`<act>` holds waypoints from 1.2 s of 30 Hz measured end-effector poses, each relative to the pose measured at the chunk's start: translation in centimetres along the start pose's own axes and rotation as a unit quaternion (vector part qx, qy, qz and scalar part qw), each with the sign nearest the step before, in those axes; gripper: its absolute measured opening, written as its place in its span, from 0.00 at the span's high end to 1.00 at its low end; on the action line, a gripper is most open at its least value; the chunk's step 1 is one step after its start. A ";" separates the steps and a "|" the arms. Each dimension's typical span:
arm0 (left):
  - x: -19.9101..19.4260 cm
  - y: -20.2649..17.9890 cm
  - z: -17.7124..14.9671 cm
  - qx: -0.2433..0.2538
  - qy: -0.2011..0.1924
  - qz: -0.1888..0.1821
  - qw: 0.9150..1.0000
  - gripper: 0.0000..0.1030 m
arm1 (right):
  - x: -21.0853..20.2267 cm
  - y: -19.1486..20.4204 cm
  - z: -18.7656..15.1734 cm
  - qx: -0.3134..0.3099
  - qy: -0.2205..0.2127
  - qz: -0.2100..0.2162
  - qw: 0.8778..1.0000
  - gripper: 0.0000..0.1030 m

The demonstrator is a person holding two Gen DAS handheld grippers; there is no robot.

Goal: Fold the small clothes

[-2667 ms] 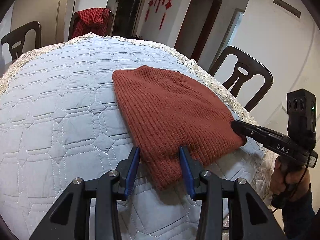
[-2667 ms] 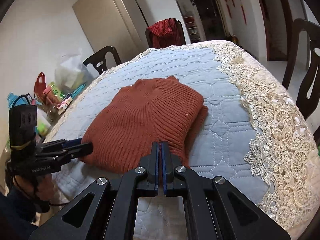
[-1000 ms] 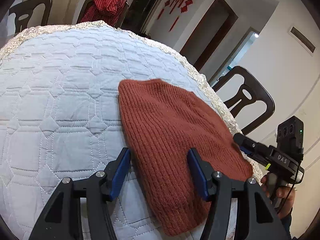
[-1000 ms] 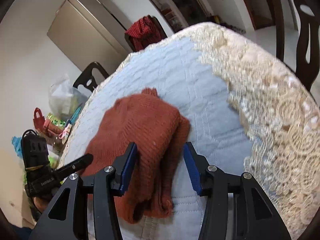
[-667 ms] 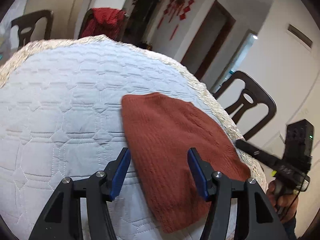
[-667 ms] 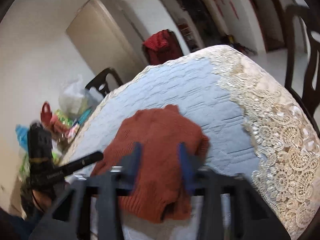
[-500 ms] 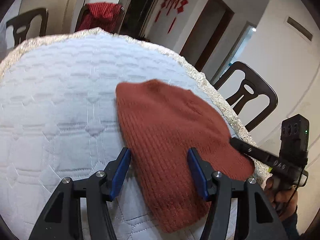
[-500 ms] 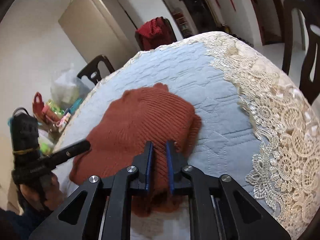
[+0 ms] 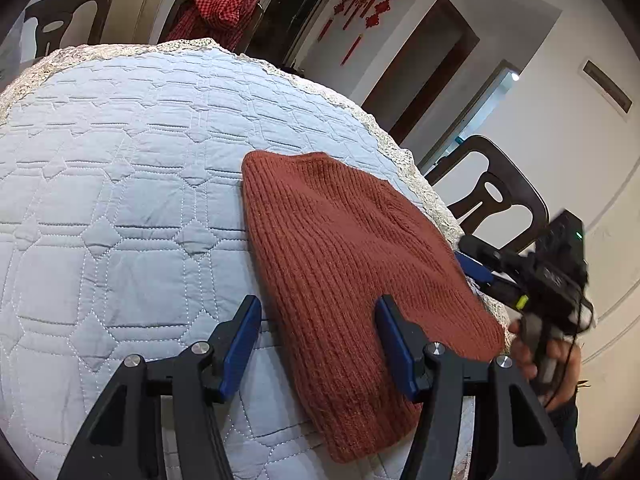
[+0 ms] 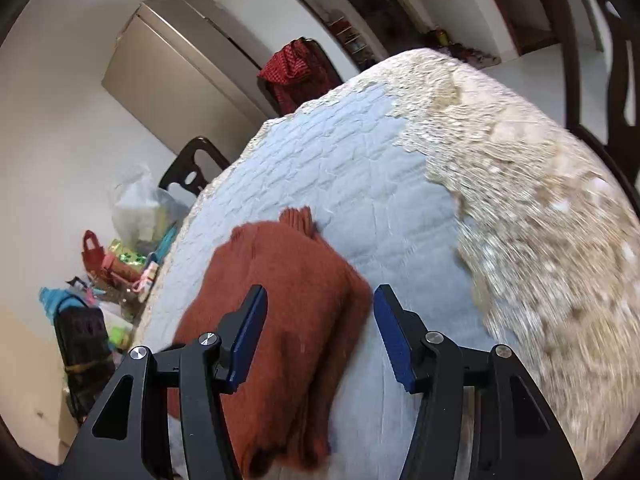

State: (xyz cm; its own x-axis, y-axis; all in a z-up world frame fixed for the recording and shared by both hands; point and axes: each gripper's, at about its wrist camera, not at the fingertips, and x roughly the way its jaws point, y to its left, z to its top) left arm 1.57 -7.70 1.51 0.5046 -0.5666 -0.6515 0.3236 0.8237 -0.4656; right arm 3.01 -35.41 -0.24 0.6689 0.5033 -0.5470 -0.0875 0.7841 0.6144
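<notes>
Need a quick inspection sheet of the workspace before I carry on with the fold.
Surface: quilted blue tablecloth with lace edging.
Job's things: rust knit garment, folded, lying flat near the table edge.
Clutter: bags and packets beyond the table's far side.
Grippers: left gripper open, garment edge between its pads, not pinched; right gripper opening over the folded edge, no grip.
Cables: dark cable by the hand holding the right gripper.
Surroundings: dark chairs, one draped with red checked cloth; tall cabinet.
</notes>
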 end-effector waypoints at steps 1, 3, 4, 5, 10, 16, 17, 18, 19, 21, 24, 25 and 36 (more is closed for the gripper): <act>0.0 0.0 -0.1 0.000 0.000 0.000 1.000 0.40 | 0.7 -0.3 0.5 0.004 0.009 0.001 1.000 0.46; 0.0 0.0 -0.2 0.001 -0.001 0.000 1.000 0.40 | 1.4 -0.9 0.8 0.007 0.021 -0.002 1.000 0.46; 0.0 0.0 -0.2 0.001 -0.001 0.000 1.000 0.39 | 1.9 -1.1 0.8 0.007 0.030 0.000 1.000 0.46; 0.0 0.0 -0.2 0.000 -0.001 0.000 1.000 0.39 | 2.0 -1.0 0.8 0.004 0.030 0.003 1.000 0.46; 0.0 0.0 -0.3 0.000 -0.001 -0.001 1.000 0.39 | 1.5 -0.7 -0.1 -0.001 0.060 0.042 0.997 0.46; -0.2 0.1 -0.7 -0.006 0.002 -0.007 1.000 0.39 | 0.8 0.1 -2.2 -0.006 0.089 0.076 0.993 0.46; -0.2 0.1 -0.8 -0.006 0.003 -0.008 1.000 0.39 | 0.6 0.4 -2.7 -0.009 0.091 0.079 0.993 0.46; -0.1 0.0 -0.8 -0.006 0.004 -0.009 1.000 0.39 | 0.6 0.5 -2.9 -0.012 0.091 0.079 0.993 0.46; 0.0 -0.1 -0.7 -0.005 0.005 -0.010 1.000 0.39 | 0.6 0.7 -3.0 -0.017 0.091 0.077 0.993 0.46; 0.3 -0.3 -0.5 -0.003 0.009 -0.010 1.000 0.39 | 0.7 0.8 -3.0 -0.013 0.088 0.072 0.993 0.46; 0.7 -0.8 -0.2 0.001 0.014 -0.001 1.000 0.39 | 1.1 0.8 -2.6 -0.003 0.083 0.065 0.994 0.51; 0.7 -0.9 -0.2 0.002 0.014 0.002 1.000 0.39 | 1.2 0.8 -2.6 -0.001 0.081 0.063 0.995 0.53; 1.1 -2.8 0.1 0.039 0.014 0.042 0.998 0.56 | 0.7 1.2 -3.2 0.007 0.054 0.047 0.997 0.71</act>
State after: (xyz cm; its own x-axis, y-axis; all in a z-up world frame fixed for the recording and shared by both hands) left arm 1.26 -10.62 2.19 0.5097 -0.4957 -0.7032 0.3432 0.8666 -0.3622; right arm 0.99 -32.95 -1.66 0.5747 0.6118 -0.5435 -0.1352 0.7260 0.6743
